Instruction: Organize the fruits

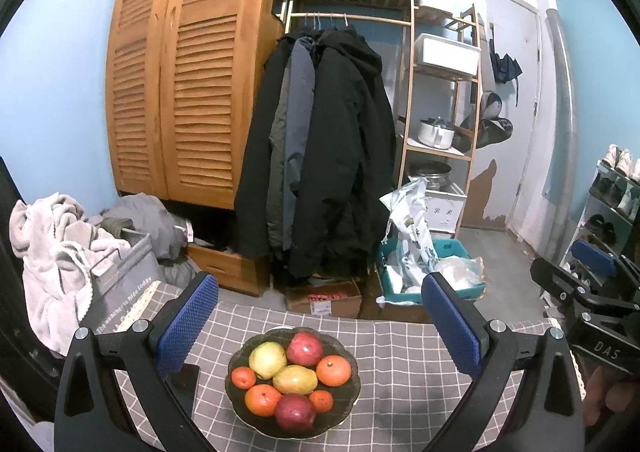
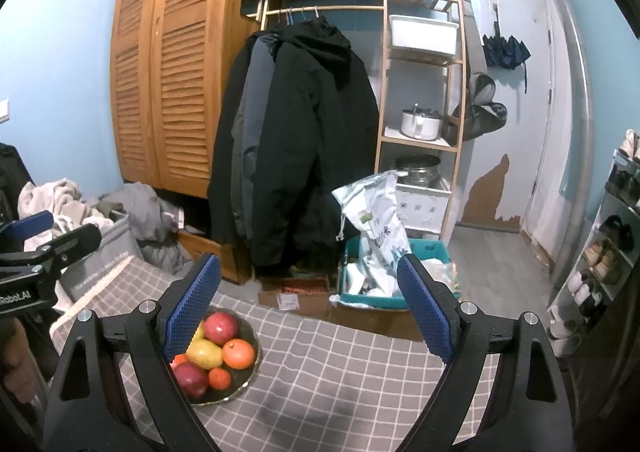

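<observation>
Fruit bowl [image 1: 294, 426] sits between wide-open left gripper [image 1: 318, 322]; right gripper [image 2: 310, 306] open too

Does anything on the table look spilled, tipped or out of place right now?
Nothing stands out. All the fruit sits inside the bowl on the checked tablecloth, none spilled. Both grippers, left and right, are open and empty.

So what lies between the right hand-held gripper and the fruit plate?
Only bare grey checked tablecloth separates the right hand-held gripper from the dark plate, in the right wrist view.
</observation>
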Motion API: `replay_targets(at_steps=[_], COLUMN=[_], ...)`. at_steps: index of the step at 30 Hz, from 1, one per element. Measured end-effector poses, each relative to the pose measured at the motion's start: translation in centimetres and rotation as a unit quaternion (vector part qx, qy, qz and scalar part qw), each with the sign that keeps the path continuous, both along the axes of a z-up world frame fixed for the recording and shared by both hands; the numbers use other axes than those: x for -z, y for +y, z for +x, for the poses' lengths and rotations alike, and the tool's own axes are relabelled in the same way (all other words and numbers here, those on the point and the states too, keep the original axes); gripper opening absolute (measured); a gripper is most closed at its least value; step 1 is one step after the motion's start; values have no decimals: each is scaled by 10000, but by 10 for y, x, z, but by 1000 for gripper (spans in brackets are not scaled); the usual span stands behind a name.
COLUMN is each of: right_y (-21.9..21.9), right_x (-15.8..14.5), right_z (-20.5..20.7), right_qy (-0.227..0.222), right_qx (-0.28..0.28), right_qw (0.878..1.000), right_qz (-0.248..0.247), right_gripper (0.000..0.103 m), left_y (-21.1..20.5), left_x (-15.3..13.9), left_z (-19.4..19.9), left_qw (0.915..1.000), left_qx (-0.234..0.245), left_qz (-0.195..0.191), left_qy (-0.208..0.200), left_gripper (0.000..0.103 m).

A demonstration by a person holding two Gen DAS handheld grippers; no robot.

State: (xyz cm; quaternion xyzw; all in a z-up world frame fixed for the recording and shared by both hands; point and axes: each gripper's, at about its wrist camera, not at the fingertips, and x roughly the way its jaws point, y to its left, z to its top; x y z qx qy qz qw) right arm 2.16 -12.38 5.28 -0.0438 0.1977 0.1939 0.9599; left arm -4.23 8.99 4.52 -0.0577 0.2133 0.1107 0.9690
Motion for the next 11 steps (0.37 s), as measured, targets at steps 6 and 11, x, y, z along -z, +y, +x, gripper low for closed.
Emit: replay_targets(at_steps=[6, 11], right_y=[0, 0], right_x=[0, 0], right_z=[-1, -2], right_qy=[3, -9], right_qx=[-3, -3], right_qw=[10000, 10000], right_qz=[1, 5], right_gripper=[89, 89], left_y=[-1, -2], left_x=[0, 3], left_z=[0, 3], left_qw=[10000, 9999], left_qx=[21, 84], left_qz=[30, 72], left_qy=[-13, 5], left_gripper=[103, 102])
